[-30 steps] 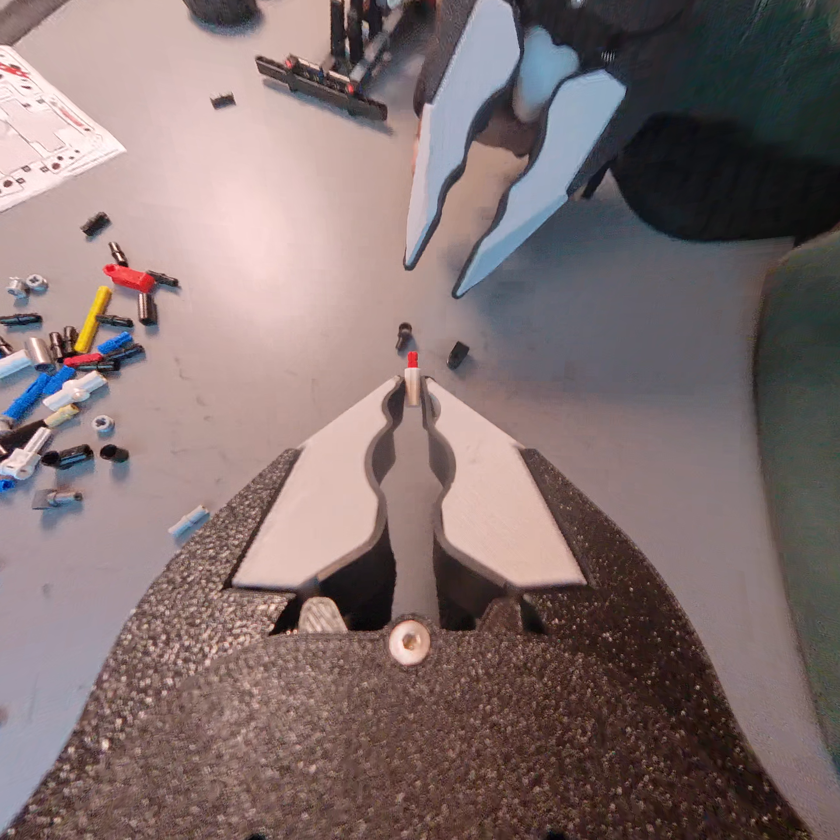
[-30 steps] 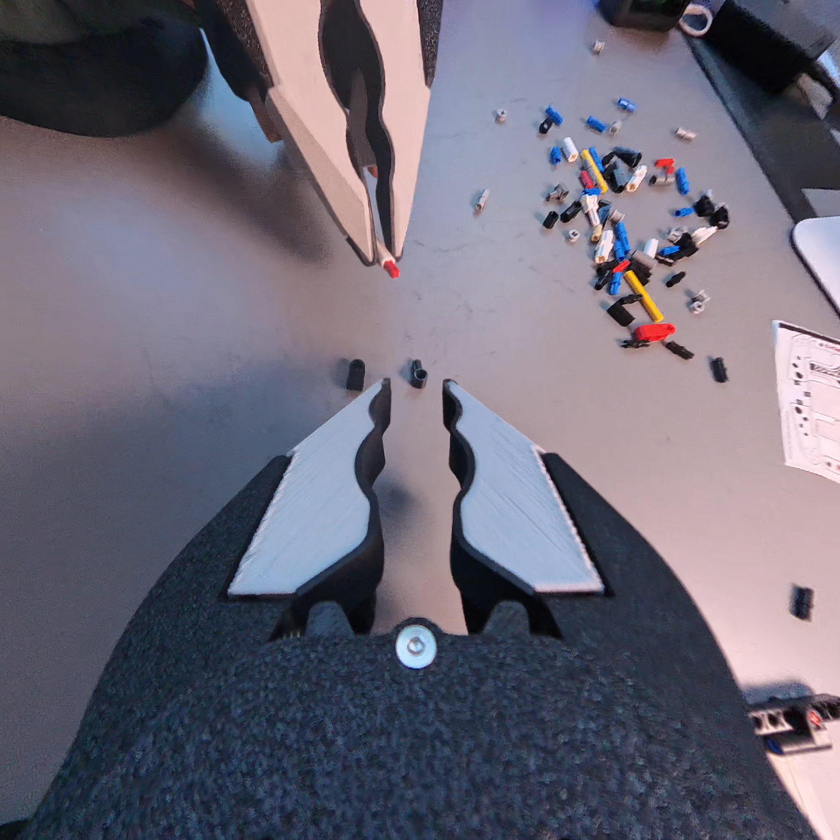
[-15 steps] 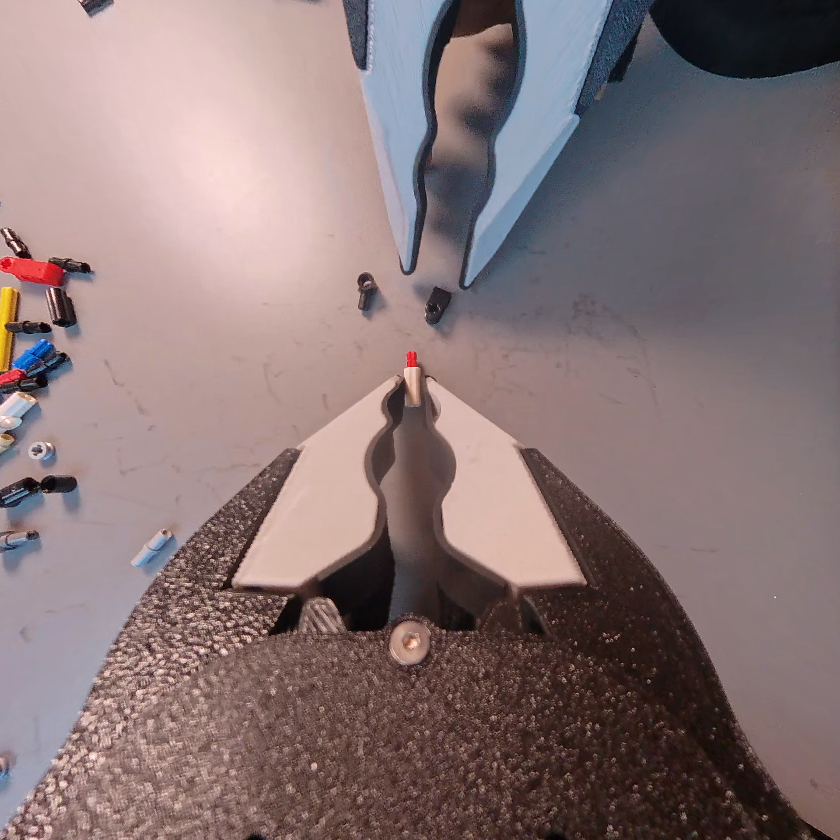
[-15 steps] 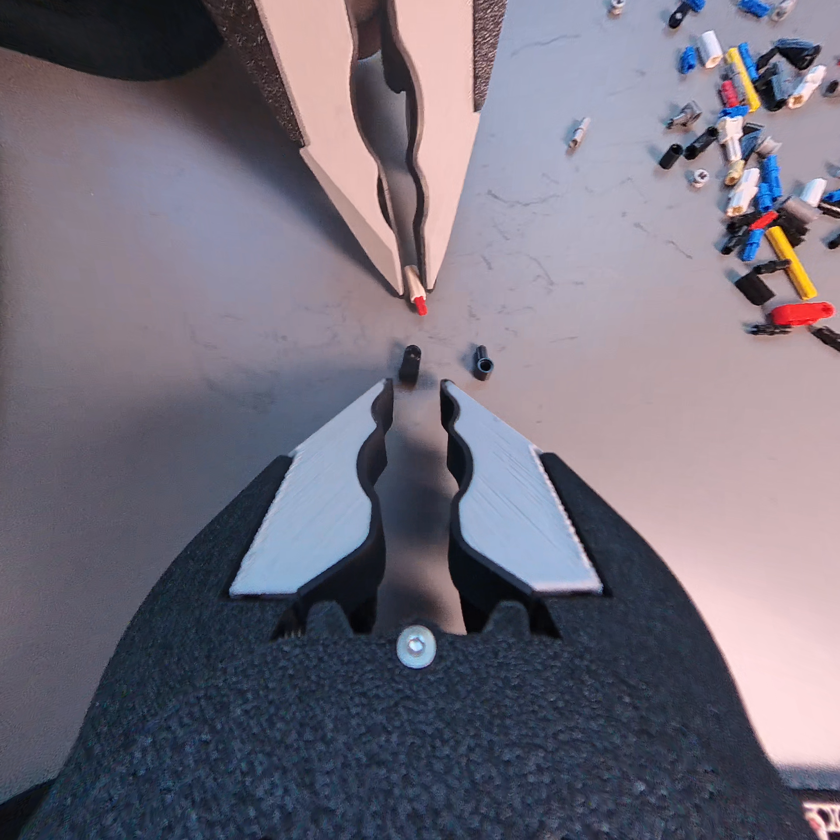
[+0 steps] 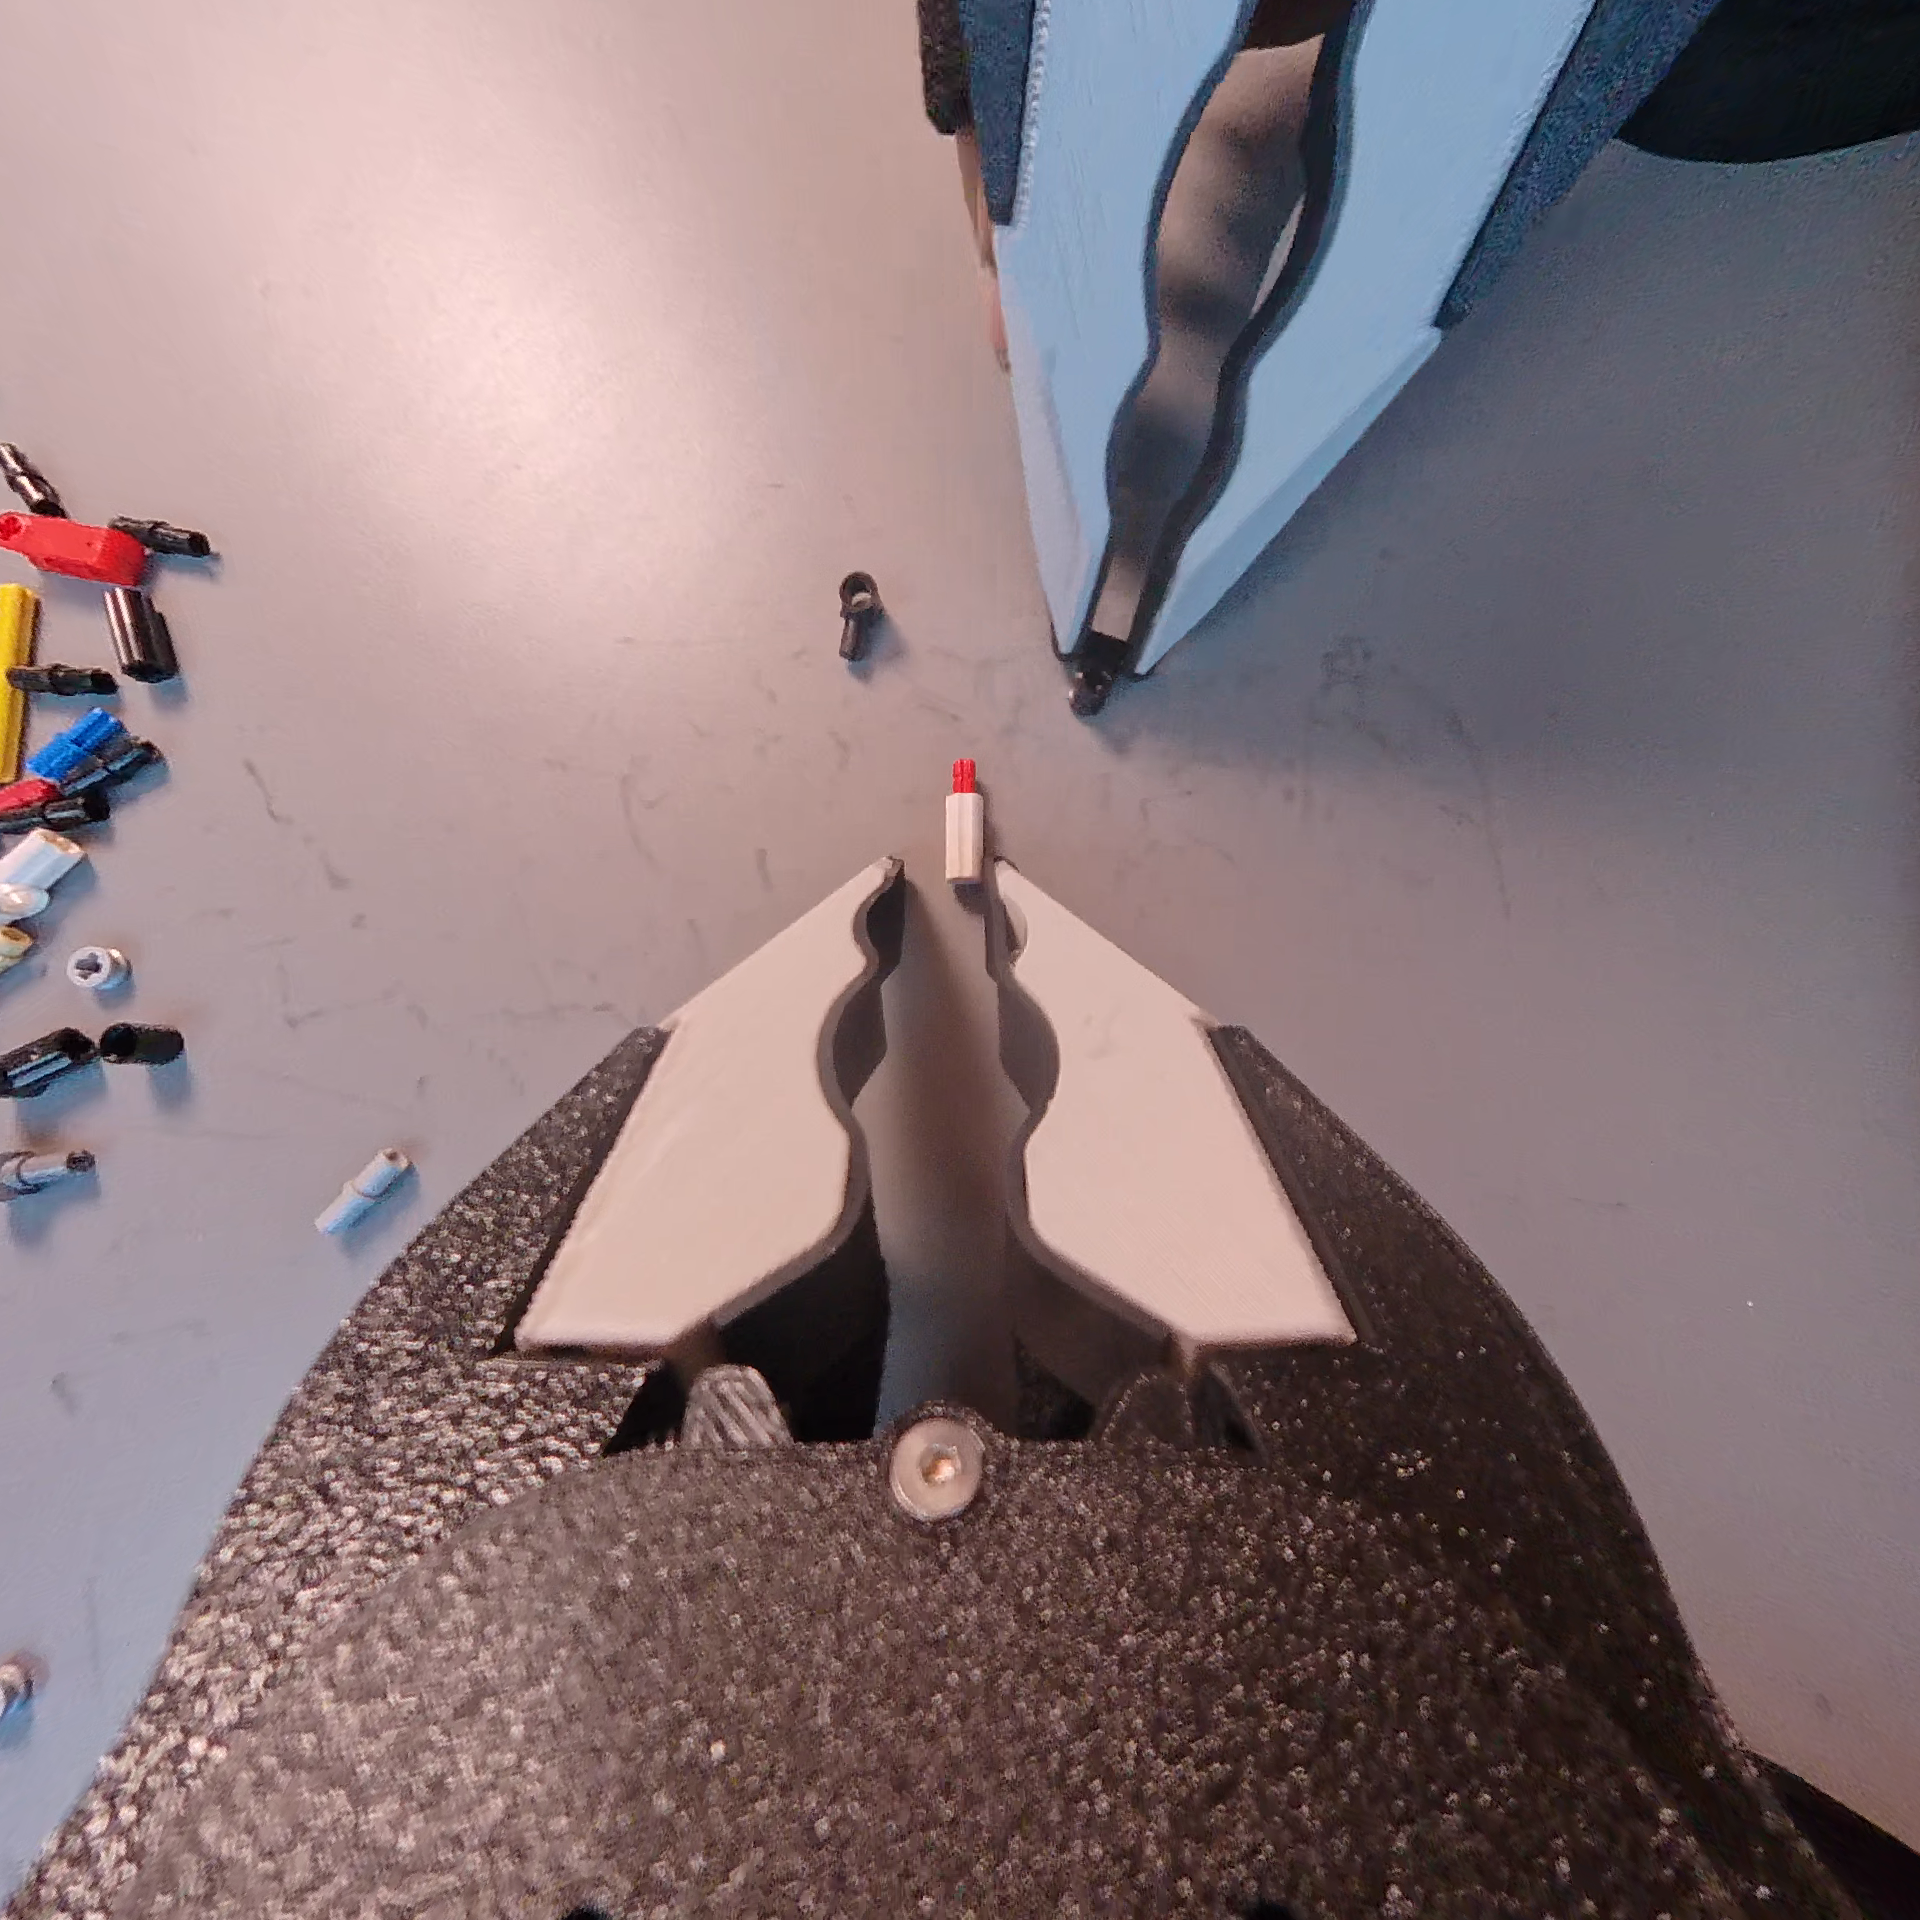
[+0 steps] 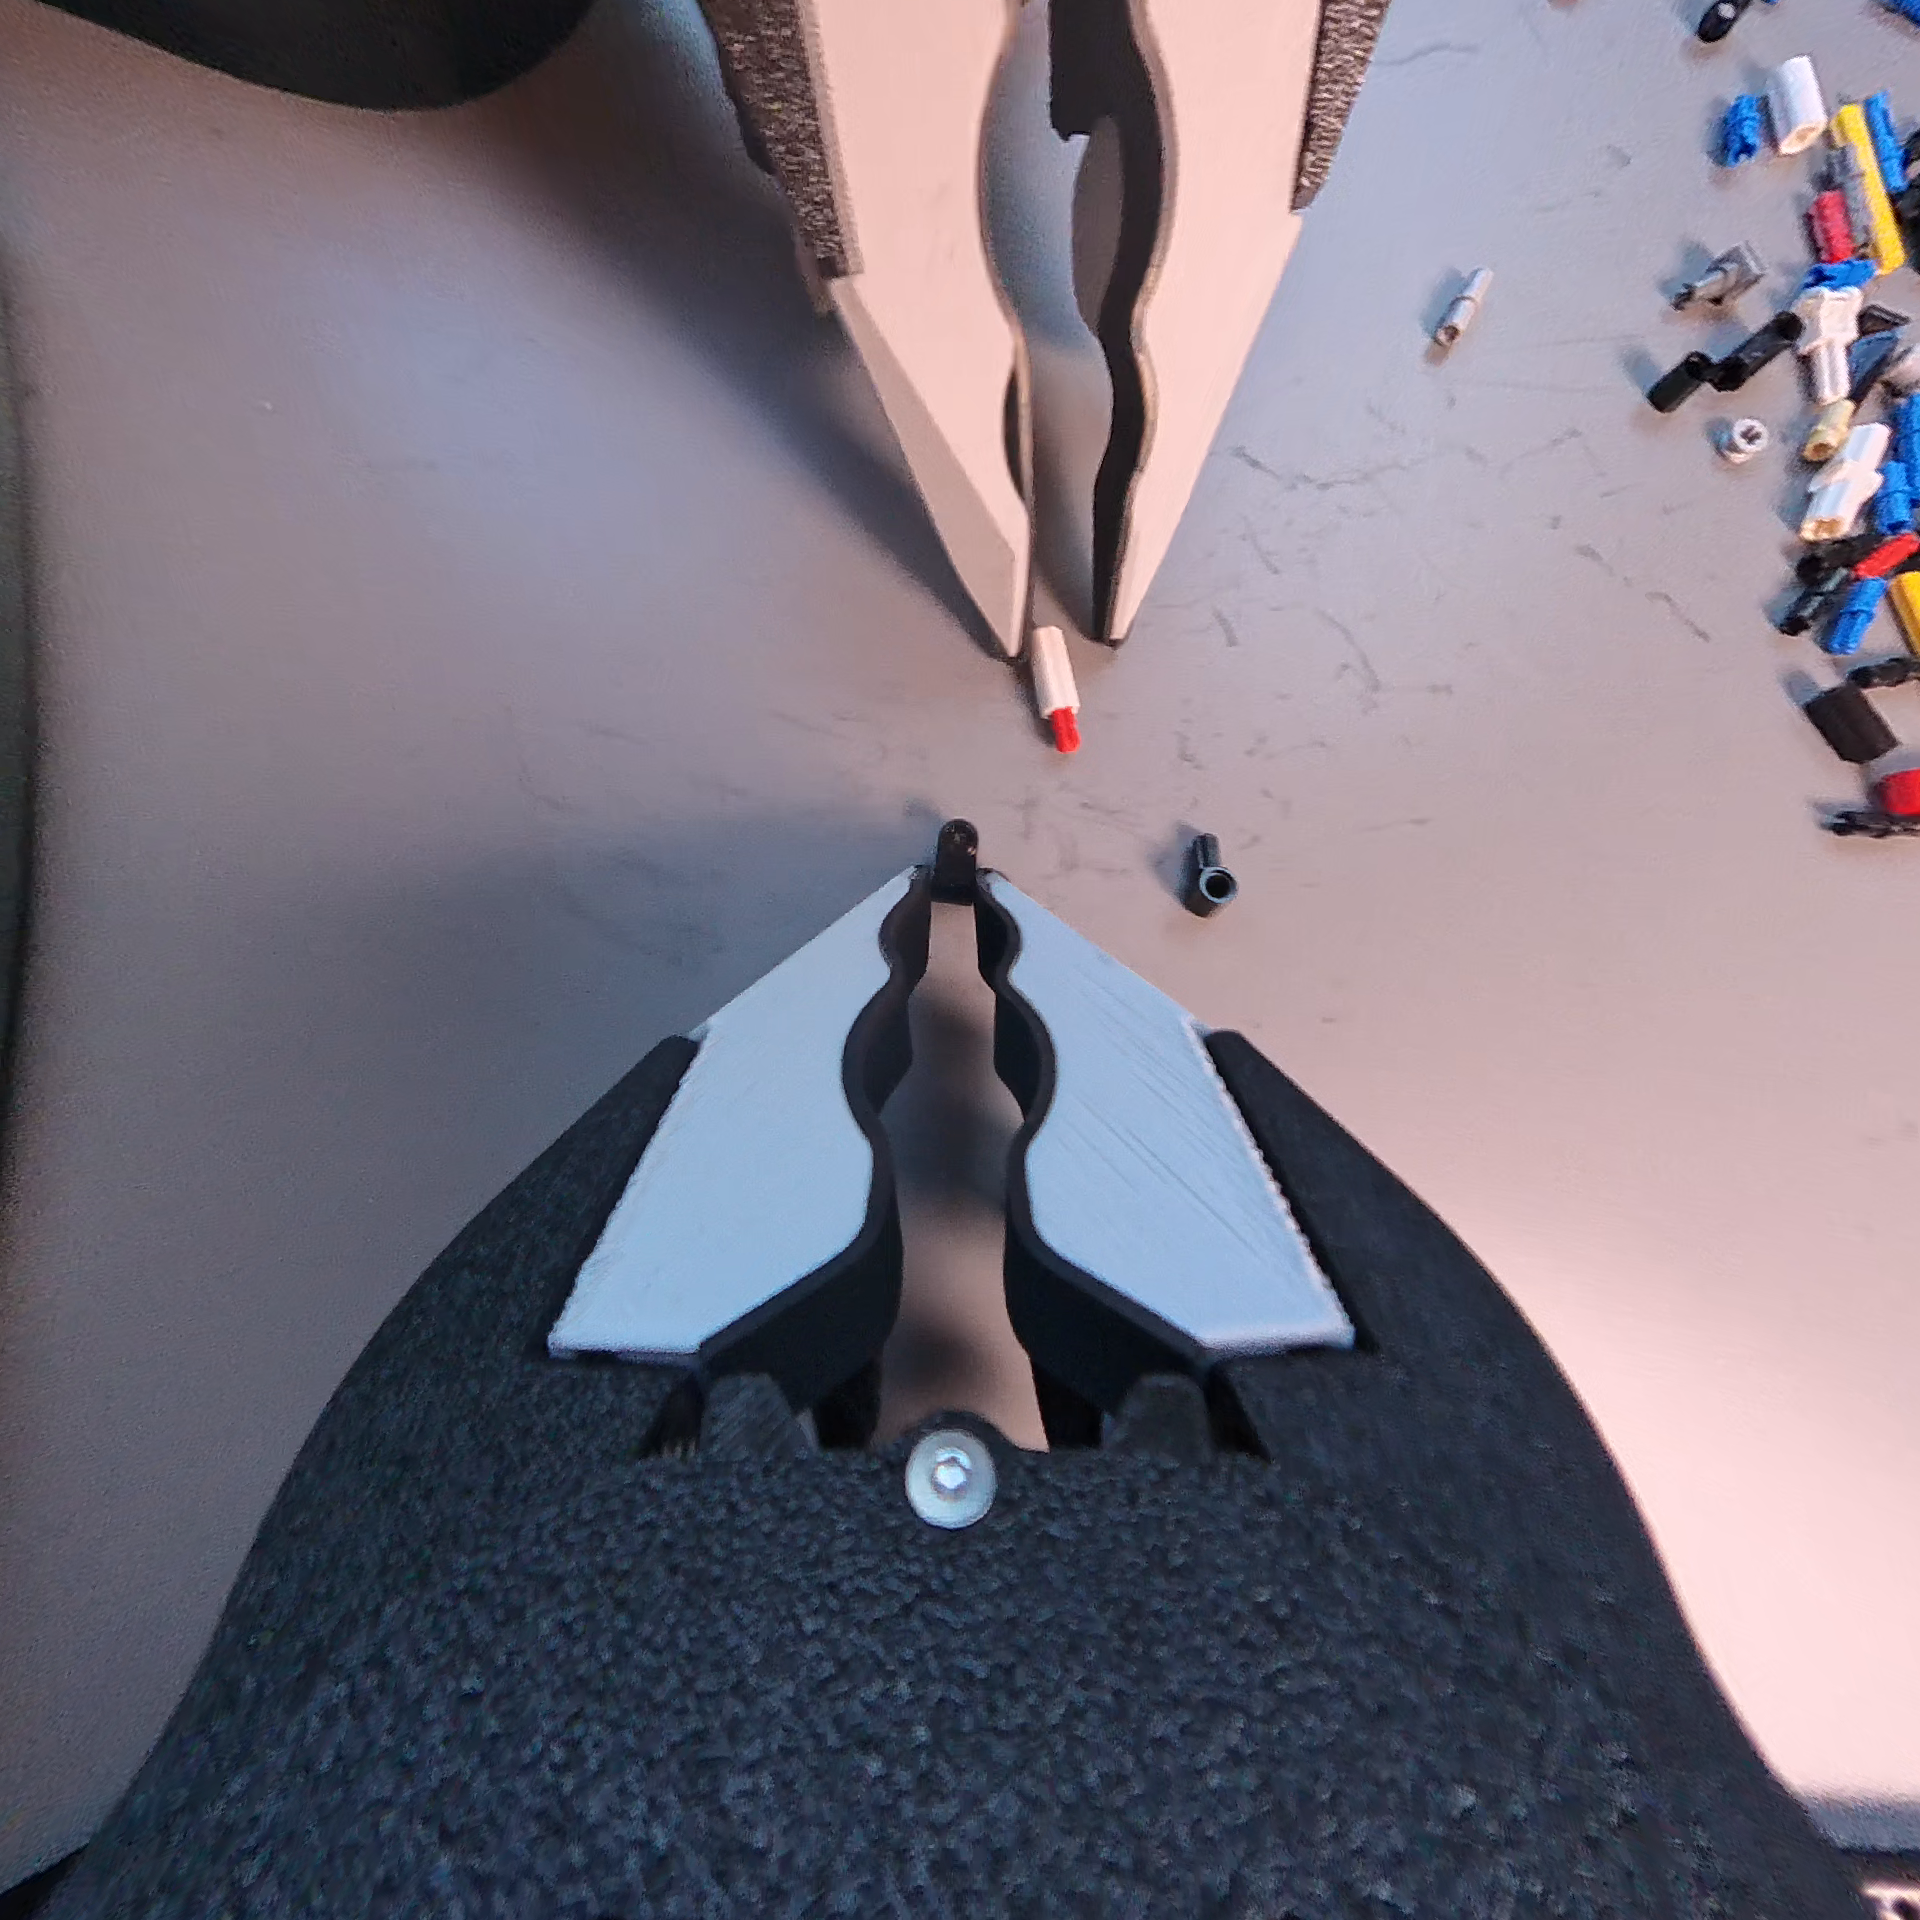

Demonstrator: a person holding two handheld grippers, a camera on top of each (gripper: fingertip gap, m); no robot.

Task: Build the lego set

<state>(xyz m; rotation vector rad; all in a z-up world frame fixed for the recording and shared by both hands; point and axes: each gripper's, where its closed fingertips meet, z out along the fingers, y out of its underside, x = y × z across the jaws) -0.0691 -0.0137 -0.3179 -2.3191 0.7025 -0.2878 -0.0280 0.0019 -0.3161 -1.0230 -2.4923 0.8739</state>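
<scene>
The small white plastic sleeve with a red axle tip (image 5: 962,831), light, rigid and slippery, is best pinched across its white barrel; it lies just beyond the parted tips of the left gripper (image 5: 943,871). Farther right, the right gripper (image 6: 952,875) is clamped on a short black plastic connector (image 6: 956,854).

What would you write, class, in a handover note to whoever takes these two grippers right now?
Left gripper: jaws apart; short white pin with red tip sits at its fingertips, apparently unclamped.
Right gripper: shut on a small black connector.
A second black connector lies loose on the grey table; mixed loose pieces are piled aside.
Done: no joint visible yet.
Left: probably grip the pin, join it to the connector, continue building.
</scene>
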